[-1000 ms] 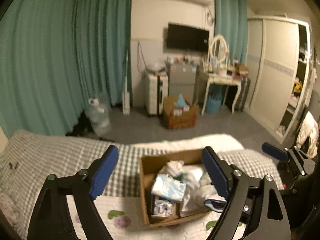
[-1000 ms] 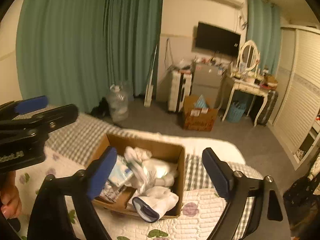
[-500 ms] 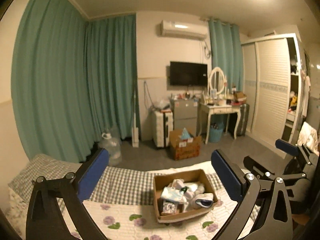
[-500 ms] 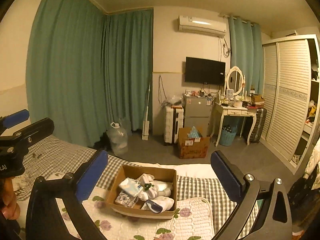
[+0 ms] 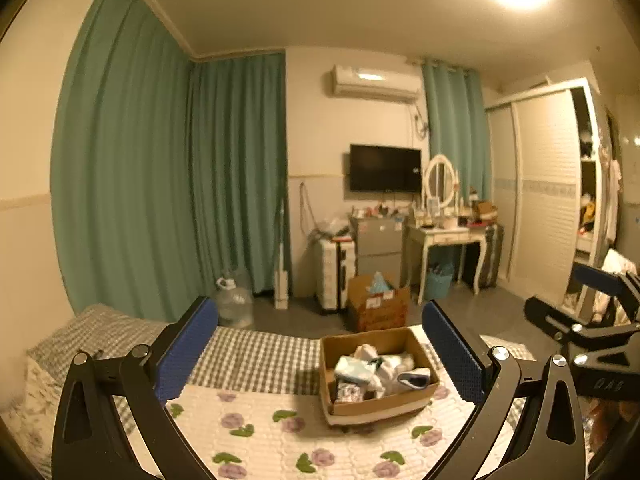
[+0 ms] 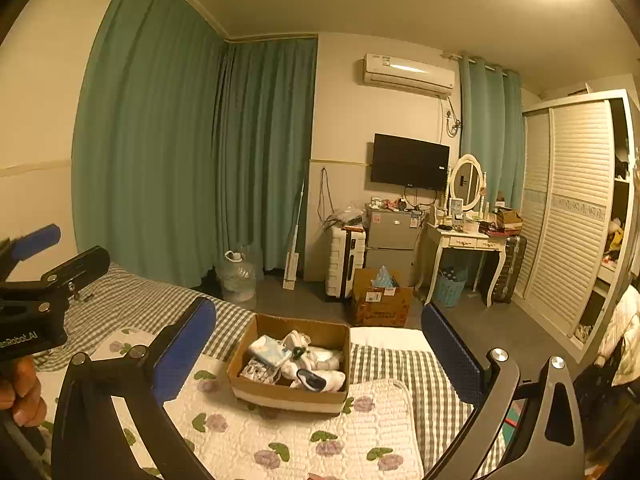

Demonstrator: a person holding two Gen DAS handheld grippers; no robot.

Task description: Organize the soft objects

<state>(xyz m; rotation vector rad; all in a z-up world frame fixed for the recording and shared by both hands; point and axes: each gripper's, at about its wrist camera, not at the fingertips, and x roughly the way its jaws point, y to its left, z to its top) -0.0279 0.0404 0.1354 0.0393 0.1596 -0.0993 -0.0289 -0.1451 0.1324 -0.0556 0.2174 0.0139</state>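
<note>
Inventory, taken left to right across the bed.

1. Left gripper (image 5: 320, 356): fingers spread wide, nothing between the blue pads; held well back from the box. In the right wrist view a hand (image 6: 18, 392) shows at the left edge under its body.
2. Floral quilt (image 5: 260, 432): bare in the visible part; no soft item lies loose on it. A grey checked blanket (image 5: 256, 356) lies beyond it.
3. Cardboard box (image 6: 286, 396): stands on the quilt, flaps open, upright. Contents: soft objects (image 6: 308, 360), namely pale folded cloth, a light blue packet or cloth (which of the two cannot be told), white socks or the like, one piece with a dark blue cuff uppermost at the near side. They lie heaped, not stacked in order.
4. Right gripper (image 6: 318, 356): fingers likewise at full spread, empty, also clear of the box.

Status, as a judgement: collection appears done, since everything soft in view sits inside the box and neither gripper carries anything. What may remain is tidying within the box, though nothing in view shows that more is wanted. The floor beyond (a second carton, a water jug) seems no part of the job.
</note>
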